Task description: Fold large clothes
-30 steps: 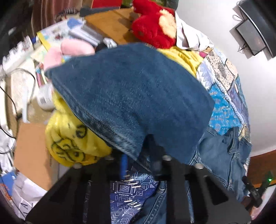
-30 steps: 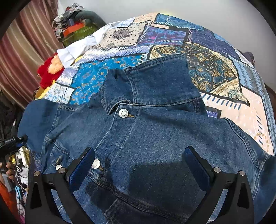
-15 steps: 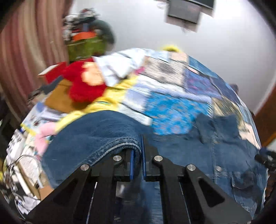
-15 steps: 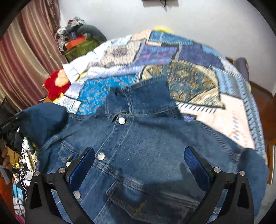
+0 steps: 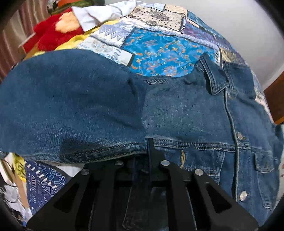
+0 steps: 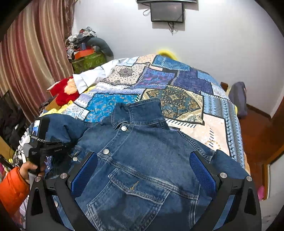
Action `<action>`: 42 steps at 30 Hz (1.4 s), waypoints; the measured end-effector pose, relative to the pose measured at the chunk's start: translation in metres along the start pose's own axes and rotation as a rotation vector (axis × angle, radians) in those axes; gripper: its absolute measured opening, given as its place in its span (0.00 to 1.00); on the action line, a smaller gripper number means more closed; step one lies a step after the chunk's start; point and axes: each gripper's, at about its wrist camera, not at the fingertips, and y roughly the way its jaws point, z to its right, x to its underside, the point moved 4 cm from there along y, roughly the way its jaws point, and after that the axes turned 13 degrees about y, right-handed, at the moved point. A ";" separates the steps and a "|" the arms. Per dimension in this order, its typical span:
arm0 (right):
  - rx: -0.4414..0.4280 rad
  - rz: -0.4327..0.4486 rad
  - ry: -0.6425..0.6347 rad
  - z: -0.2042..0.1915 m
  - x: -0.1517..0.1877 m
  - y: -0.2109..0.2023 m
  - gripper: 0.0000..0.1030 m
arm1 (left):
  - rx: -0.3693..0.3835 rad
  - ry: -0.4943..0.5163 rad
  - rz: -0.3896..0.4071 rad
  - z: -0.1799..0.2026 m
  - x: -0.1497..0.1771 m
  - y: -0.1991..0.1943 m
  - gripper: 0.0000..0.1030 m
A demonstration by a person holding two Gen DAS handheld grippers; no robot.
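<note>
Left claw (image 5: 142, 151) clamped on jacket sleeve (image 5: 71, 106); right claw (image 6: 142, 176) wide open, empty, above jacket (image 6: 142, 160).

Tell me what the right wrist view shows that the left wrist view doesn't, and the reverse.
Only the right wrist view: the right gripper with jaws wide open above the jacket, the hand in an orange sleeve, the curtain and the wall screen.

Only the left wrist view: the sleeve cuff pinched at the closed jaws of the left gripper.

Both: the denim jacket, patchwork bedspread and red plush toy.
</note>
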 end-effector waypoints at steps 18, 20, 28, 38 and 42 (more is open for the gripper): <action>-0.030 -0.043 -0.064 -0.050 0.012 0.025 1.00 | 0.241 -0.572 0.208 -0.156 0.055 -0.064 0.80; -0.026 -0.041 -0.081 -0.055 0.013 0.026 1.00 | 0.272 -0.598 0.230 -0.161 0.057 -0.067 0.80; -0.008 -0.055 -0.116 -0.060 0.021 0.035 1.00 | 0.265 -0.579 0.312 -0.165 0.080 -0.108 0.80; -0.017 -0.061 -0.075 -0.054 0.024 0.036 1.00 | 0.239 -0.635 0.193 -0.182 0.049 -0.058 0.54; 0.007 -0.047 -0.081 -0.045 0.025 0.031 1.00 | 0.020 -0.527 0.146 -0.178 0.034 -0.057 0.20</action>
